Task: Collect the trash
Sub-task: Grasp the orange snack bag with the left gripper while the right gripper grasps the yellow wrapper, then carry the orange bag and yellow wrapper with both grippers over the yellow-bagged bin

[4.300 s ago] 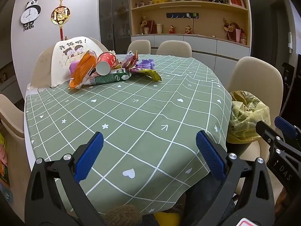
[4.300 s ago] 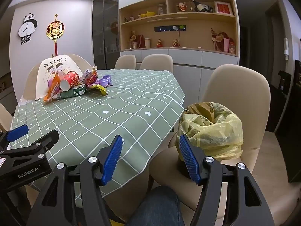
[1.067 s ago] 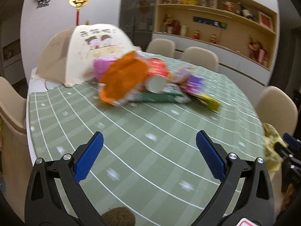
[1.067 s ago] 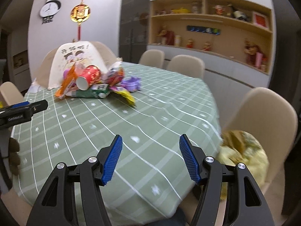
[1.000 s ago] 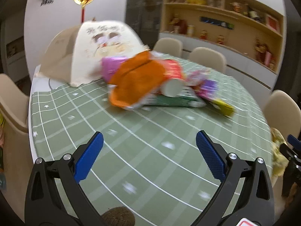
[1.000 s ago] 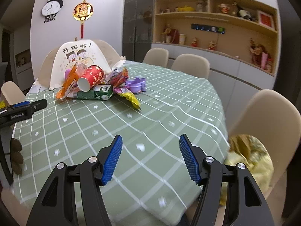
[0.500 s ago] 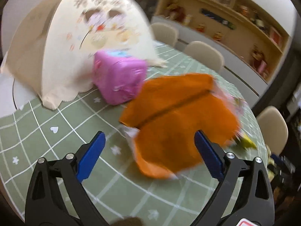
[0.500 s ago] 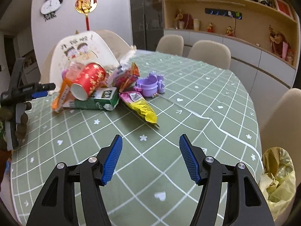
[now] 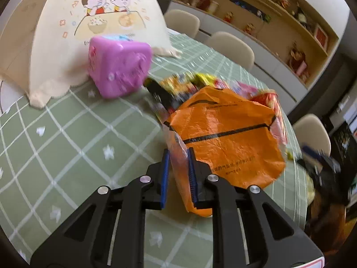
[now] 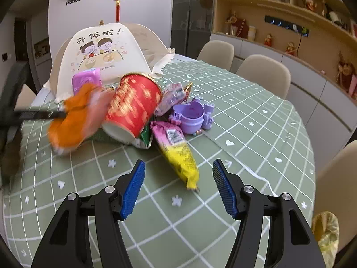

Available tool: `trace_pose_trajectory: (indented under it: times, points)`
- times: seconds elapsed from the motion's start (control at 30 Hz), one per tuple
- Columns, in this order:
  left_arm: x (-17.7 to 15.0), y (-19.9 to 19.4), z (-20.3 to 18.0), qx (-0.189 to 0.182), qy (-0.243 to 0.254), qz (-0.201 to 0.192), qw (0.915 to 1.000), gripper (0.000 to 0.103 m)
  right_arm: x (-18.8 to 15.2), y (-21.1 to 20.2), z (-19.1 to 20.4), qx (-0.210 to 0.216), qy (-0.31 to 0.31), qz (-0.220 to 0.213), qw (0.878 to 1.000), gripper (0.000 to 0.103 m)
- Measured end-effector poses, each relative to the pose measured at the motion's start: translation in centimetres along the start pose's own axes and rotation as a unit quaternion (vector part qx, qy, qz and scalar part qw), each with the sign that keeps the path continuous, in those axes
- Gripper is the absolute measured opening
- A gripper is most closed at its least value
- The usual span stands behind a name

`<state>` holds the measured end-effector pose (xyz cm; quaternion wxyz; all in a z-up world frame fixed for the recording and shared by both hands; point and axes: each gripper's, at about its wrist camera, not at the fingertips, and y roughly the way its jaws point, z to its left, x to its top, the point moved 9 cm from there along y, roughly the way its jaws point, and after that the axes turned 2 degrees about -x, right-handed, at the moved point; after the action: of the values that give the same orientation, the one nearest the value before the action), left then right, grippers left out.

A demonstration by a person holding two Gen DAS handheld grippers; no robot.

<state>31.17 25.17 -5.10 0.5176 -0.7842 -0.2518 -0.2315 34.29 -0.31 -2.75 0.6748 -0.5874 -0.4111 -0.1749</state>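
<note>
Trash sits in a heap on the green checked tabletop (image 10: 256, 134), in front of a cream food cover (image 10: 107, 51) with two cartoon kids on it. My left hand-held gripper (image 9: 177, 174) has just been closing, and now its blue pads pinch the near edge of an orange snack bag (image 9: 225, 140), which lies at the left side of the heap. From my right camera that bag (image 10: 75, 120) looks blurry. Next to it I see a red paper cup (image 10: 133, 107) lying on its side, resting on a green carton that is mostly hidden. A pink and yellow wrapper (image 10: 176, 149) lies in front of the cup, pointing toward my right hand-held gripper (image 10: 178, 187). That one is wide apart and holds nothing. A purple toy (image 10: 191, 116) sits right of the cup. A pink box (image 9: 118, 71) stands just beside the food cover.
</note>
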Motion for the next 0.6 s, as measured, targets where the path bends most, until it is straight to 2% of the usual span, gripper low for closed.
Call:
trace_pose_trajectory:
  times: [0.23,0.27,0.33,0.4,0.47,0.5,0.6]
  points:
    - [-3.9,-1.6,-2.1,-0.003,0.034,0.026,0.9991,0.017,3.1,4.2,-0.4,0.035,0.018,0.022,0.999,0.060]
    - [-4.1,-1.8,-2.2,-0.002,0.035,0.024,0.9991,0.019,3.1,4.7,-0.4,0.035,0.018,0.027,0.999,0.060]
    - [-4.2,-2.2,-2.2,0.000,0.035,0.017,0.9993,0.038,2.8,6.1,-0.4,0.040,0.016,0.046,0.998,0.058]
    - [-4.1,-2.5,-2.1,0.002,0.030,0.008,0.9995,0.043,2.1,7.1,-0.1,0.050,0.016,0.064,0.997,0.058]
    - [-4.1,-2.7,-2.2,0.005,0.022,0.002,0.9997,0.045,1.4,7.4,0.4,0.068,0.020,0.072,0.995,0.044]
    - [-3.9,-2.8,-2.2,0.009,0.016,-0.003,0.9998,0.047,0.9,7.4,0.6,0.074,0.020,0.084,0.994,0.025]
    - [-3.8,-2.7,-2.2,0.024,0.012,-0.009,0.9996,0.048,0.0,6.7,0.7,0.053,0.007,0.087,0.995,0.018]
